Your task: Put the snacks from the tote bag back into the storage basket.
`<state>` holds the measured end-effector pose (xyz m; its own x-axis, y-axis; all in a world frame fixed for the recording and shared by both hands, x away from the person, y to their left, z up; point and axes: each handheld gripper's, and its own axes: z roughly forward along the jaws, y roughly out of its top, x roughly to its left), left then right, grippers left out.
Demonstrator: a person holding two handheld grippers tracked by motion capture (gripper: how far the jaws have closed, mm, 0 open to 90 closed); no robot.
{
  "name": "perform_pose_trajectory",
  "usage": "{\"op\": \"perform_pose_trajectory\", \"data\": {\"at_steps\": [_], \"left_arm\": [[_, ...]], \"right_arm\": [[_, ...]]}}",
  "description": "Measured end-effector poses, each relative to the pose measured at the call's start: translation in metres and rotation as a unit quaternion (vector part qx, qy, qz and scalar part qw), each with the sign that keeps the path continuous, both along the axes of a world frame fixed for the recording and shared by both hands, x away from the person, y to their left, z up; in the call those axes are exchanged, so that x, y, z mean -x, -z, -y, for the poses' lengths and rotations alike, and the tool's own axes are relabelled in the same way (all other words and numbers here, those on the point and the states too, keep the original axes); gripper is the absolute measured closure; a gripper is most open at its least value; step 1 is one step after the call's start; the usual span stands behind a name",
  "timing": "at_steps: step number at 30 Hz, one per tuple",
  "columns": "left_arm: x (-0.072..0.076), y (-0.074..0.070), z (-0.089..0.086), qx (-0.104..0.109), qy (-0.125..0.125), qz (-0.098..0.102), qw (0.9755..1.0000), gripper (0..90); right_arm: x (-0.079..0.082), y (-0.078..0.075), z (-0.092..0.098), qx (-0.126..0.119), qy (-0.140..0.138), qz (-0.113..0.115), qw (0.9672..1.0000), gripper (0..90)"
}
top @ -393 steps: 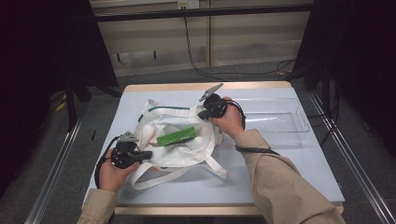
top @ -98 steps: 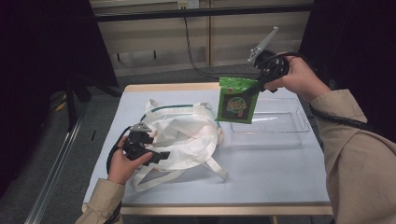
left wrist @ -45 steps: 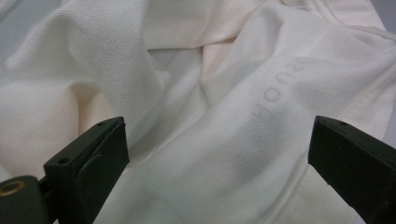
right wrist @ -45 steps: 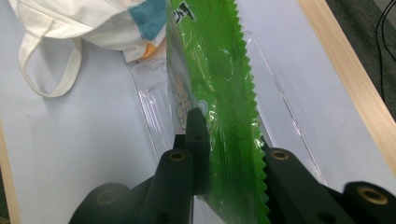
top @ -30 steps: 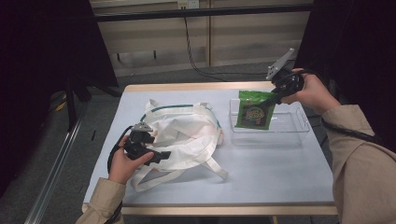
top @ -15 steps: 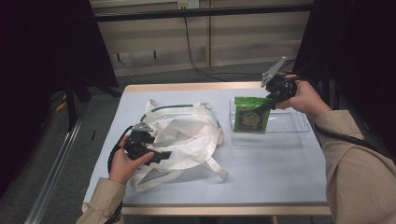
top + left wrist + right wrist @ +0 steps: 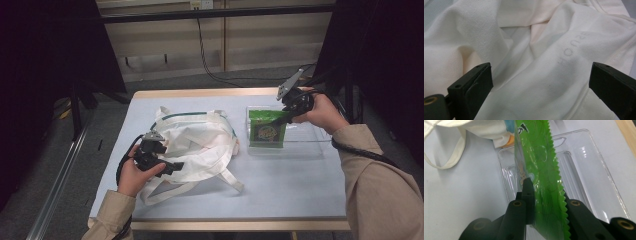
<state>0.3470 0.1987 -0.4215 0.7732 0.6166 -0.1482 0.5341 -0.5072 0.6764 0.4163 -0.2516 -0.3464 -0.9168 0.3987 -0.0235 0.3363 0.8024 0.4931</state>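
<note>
A green snack packet [image 7: 267, 129] hangs upright over the left end of a clear plastic tray [image 7: 310, 145]; my right gripper [image 7: 286, 117] is shut on its top edge. In the right gripper view the packet [image 7: 539, 165] runs between the two black jaws, with the tray [image 7: 584, 170] below it. A white cloth tote bag [image 7: 200, 145] lies crumpled on the table's left half. My left gripper [image 7: 170, 167] rests at the bag's near-left side. In the left gripper view its jaws stand wide apart over the white cloth [image 7: 536, 55], not pressing it.
The pale blue table [image 7: 280, 190] has bare room in front of the tray and bag. The bag's straps [image 7: 227, 180] trail toward the near edge. Dark curtains and a metal frame stand to the left and right.
My right gripper has come down and to the left with the green packet, bringing it into the tray's left end. The left gripper and bag have stayed put.
</note>
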Motion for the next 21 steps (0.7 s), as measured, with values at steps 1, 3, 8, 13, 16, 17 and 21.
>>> {"op": "perform_pose_trajectory", "data": {"at_steps": [1, 3, 8, 13, 16, 17, 21], "left_arm": [[0.000, 0.000, 0.000, 0.002, 0.003, -0.004, 1.0000, 5.1], [0.000, 0.000, 0.001, 0.002, 0.005, -0.004, 1.0000, 5.1], [0.000, 0.000, 0.002, 0.003, 0.004, -0.002, 1.0000, 5.1], [0.000, 0.000, 0.003, 0.003, 0.002, -0.002, 1.0000, 5.1], [-0.001, -0.001, 0.003, 0.000, 0.003, -0.002, 1.0000, 5.1], [-0.001, -0.001, 0.003, 0.001, 0.006, -0.003, 1.0000, 5.1], [-0.001, 0.000, 0.006, -0.001, 0.004, -0.004, 1.0000, 5.1]], "right_arm": [[0.000, 0.001, 0.000, 0.000, 0.001, 0.003, 1.0000, 77.3], [0.002, 0.003, 0.000, -0.002, -0.001, 0.003, 1.0000, 77.1], [0.006, 0.006, 0.002, -0.006, -0.006, 0.006, 0.9999, 75.8], [0.011, 0.008, 0.004, -0.013, -0.012, 0.004, 0.9998, 73.0], [0.015, 0.009, 0.002, -0.011, -0.018, 0.006, 0.9998, 69.4], [0.015, 0.009, 0.002, -0.014, -0.020, 0.006, 0.9997, 67.0], [0.017, 0.011, 0.001, -0.017, -0.010, -0.002, 0.9998, 57.4]]}}
